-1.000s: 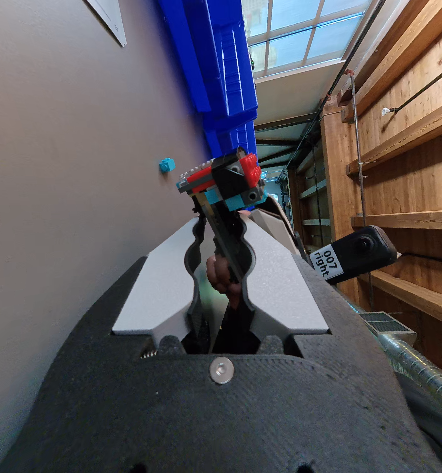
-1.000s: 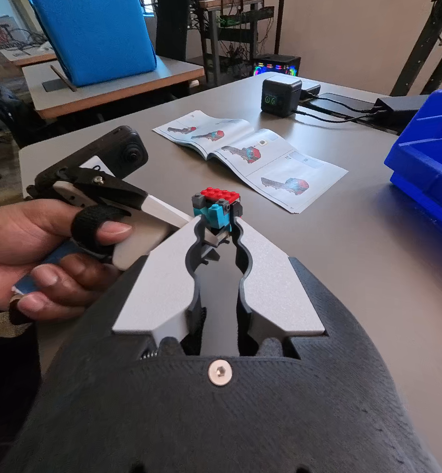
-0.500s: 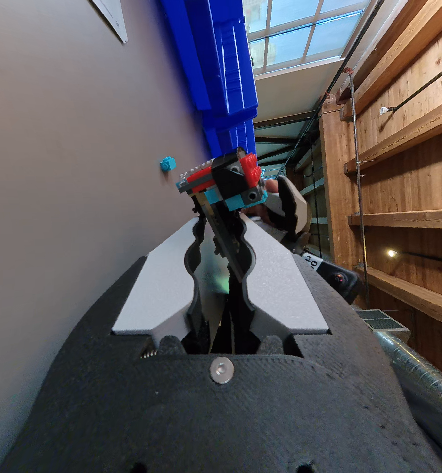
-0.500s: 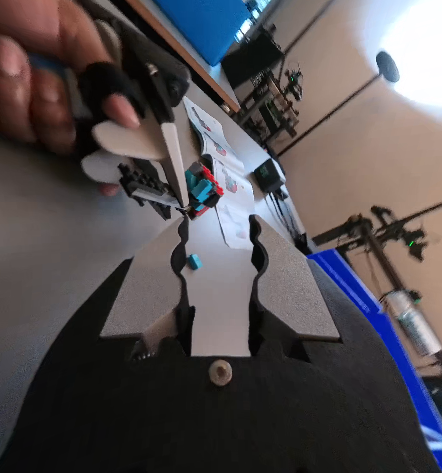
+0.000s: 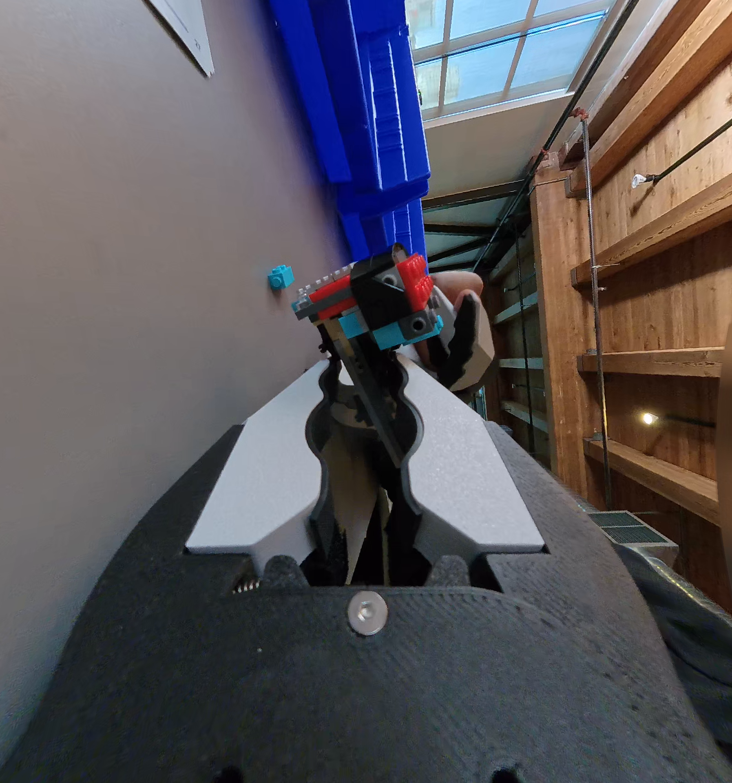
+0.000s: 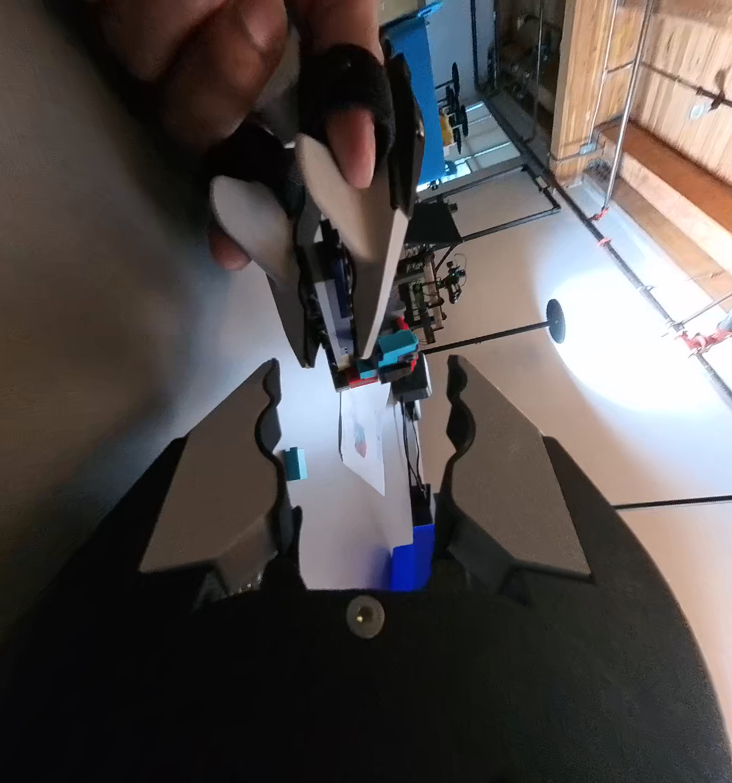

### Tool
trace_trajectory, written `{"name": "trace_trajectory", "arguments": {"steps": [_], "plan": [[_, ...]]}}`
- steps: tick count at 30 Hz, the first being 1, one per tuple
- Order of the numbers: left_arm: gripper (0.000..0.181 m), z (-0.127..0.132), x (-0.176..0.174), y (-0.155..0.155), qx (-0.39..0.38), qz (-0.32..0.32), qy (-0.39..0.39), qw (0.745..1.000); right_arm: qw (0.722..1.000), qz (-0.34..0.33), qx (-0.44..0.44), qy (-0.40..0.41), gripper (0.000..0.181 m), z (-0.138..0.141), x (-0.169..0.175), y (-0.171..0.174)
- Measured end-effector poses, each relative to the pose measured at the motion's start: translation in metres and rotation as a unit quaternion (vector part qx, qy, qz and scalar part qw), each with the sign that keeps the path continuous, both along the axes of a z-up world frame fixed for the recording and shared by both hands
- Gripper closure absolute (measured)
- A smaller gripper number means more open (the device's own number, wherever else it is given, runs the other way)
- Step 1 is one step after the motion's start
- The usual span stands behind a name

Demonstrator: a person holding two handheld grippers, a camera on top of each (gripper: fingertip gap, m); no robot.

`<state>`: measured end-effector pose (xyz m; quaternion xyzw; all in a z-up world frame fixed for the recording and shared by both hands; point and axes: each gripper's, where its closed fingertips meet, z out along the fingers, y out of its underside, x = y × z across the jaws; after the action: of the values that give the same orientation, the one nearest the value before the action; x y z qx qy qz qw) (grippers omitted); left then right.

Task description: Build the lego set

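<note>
Rolled onto its side since a second ago, the right gripper [image 6: 362, 373] has let go and gapes wide just short of the lego model [image 5: 366, 301], which the left gripper [image 5: 364, 366] clamps by its dark plate. One loose teal brick [image 5: 280, 277] lies on the table [image 5: 101, 254] at ten o'clock of the model, with stacked blue bins [image 5: 368, 106] at twelve, their contents hidden.

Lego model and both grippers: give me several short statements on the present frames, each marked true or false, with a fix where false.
1. The left gripper is shut on the lego model. True.
2. The right gripper is shut on a brick. False: its jaws stand wide open with nothing between them.
3. A loose teal brick lies on the table. True.
4. The loose brick is yellow. False: teal.
5. The instruction booklet lies on the table. True.
</note>
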<state>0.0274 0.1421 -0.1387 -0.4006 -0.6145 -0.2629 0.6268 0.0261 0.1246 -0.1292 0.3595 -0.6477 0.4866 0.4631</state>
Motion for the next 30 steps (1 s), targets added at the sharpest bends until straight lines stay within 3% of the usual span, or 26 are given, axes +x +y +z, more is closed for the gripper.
{"name": "trace_trajectory", "arguments": {"steps": [10, 30], "plan": [[0.158, -0.001, -0.003, 0.0, -0.005, 0.002, 0.0, 1.0, 0.999, 0.021, -0.001, 0.027, 0.116, 0.001, 0.004, -0.003], [0.158, 0.0, 0.0, 0.0, -0.01, 0.003, 0.007, 1.0, 0.999, 0.011, 0.014, 0.027, 0.12, -0.004, 0.003, -0.011]]}}
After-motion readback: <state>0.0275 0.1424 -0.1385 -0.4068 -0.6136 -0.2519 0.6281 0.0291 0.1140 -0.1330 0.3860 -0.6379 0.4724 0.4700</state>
